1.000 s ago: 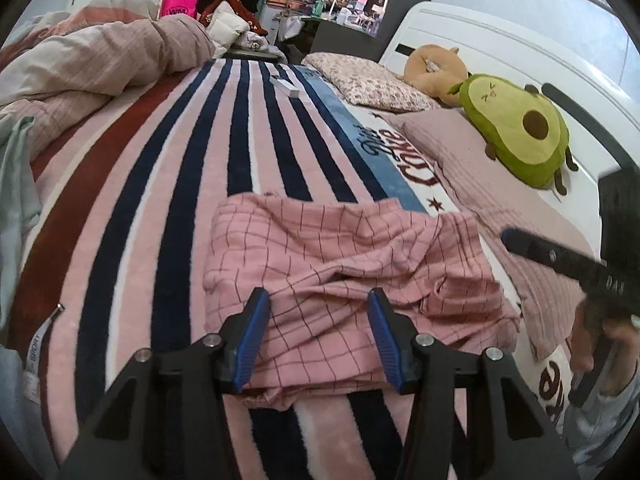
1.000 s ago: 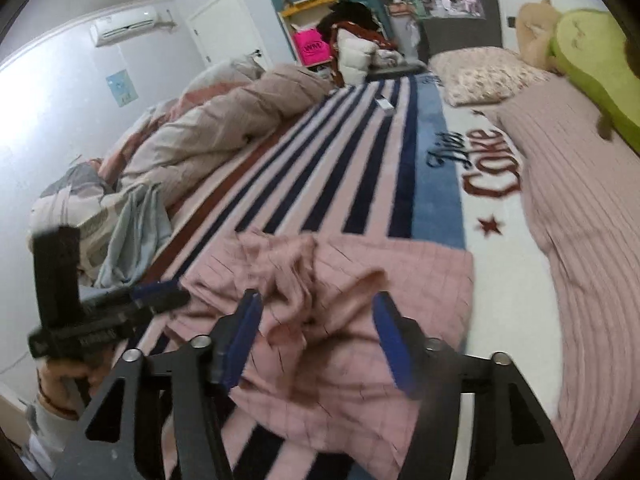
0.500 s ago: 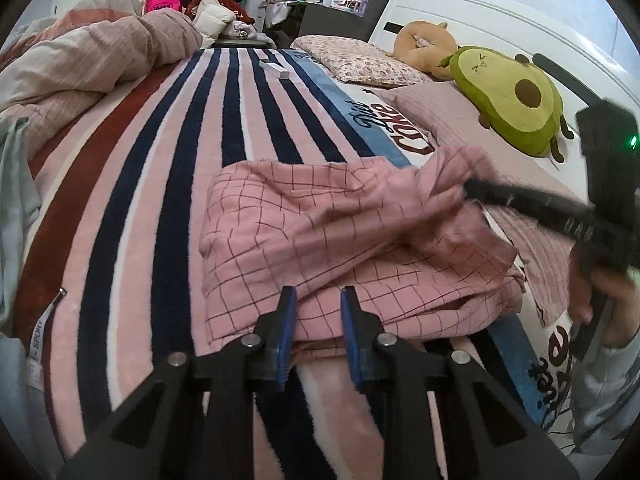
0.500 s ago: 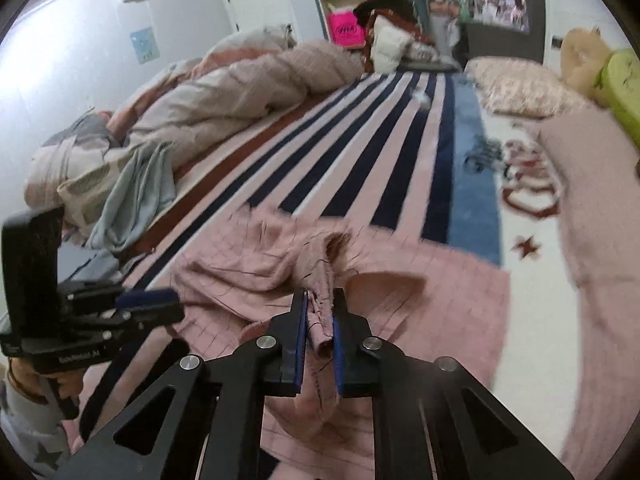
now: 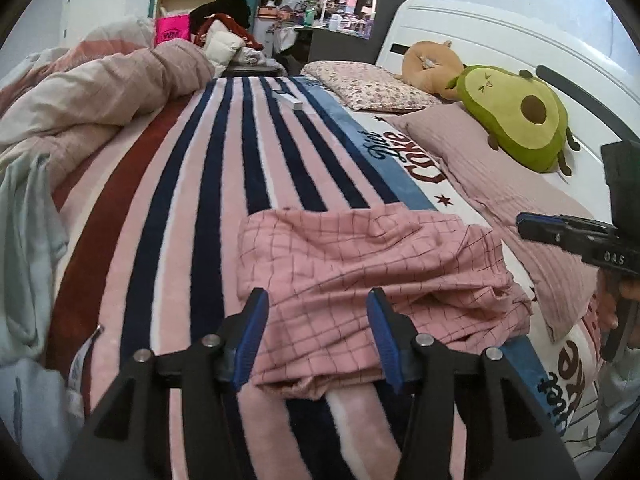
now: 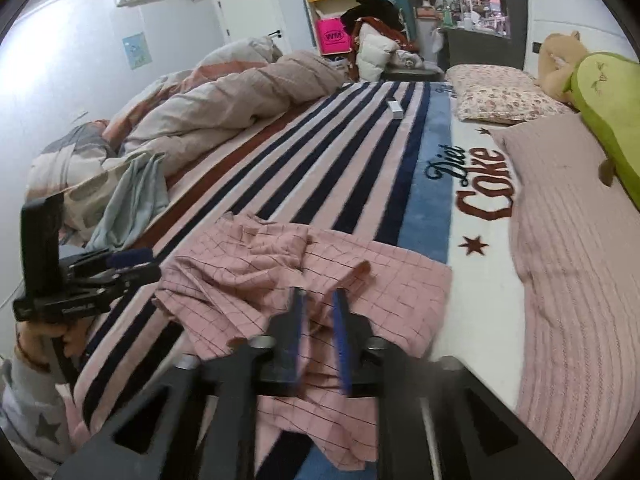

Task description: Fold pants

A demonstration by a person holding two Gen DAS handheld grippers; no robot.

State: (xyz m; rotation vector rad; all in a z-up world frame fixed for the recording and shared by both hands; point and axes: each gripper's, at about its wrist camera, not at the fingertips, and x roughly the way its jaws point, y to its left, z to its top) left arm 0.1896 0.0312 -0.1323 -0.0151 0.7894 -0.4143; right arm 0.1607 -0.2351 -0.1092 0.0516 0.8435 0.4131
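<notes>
**Both grippers parted over the checked pyjama pants**

While the pink checked pants (image 5: 360, 276) lie bunched in a rough, rumpled rectangle at the near end of the bed, the next move is set by one relation: the cloth is spread directly ahead of and beneath both grippers, its long axis running left to right across the stripes. The left gripper (image 5: 316, 336) is seen over the near left part, its jaws opening, cloth below them but not pressed by the blue pads (image 5: 250, 336). The right gripper (image 6: 318, 336) is placed over the loose ridge nearer the right side, jaws likewise opening, a fold lying between them yet apparently released. Neither hand is judged clearly nearer; each is set at its own end.

The surface is a plush striped blanket (image 5: 192, 208) lettered "Diet Coke", likely to cling to the fabric. Beyond it are seen a crumpled duvet (image 6: 224, 108) far left, an avocado plush (image 5: 516, 116) far right, and a cluttered shelf at the back.
</notes>
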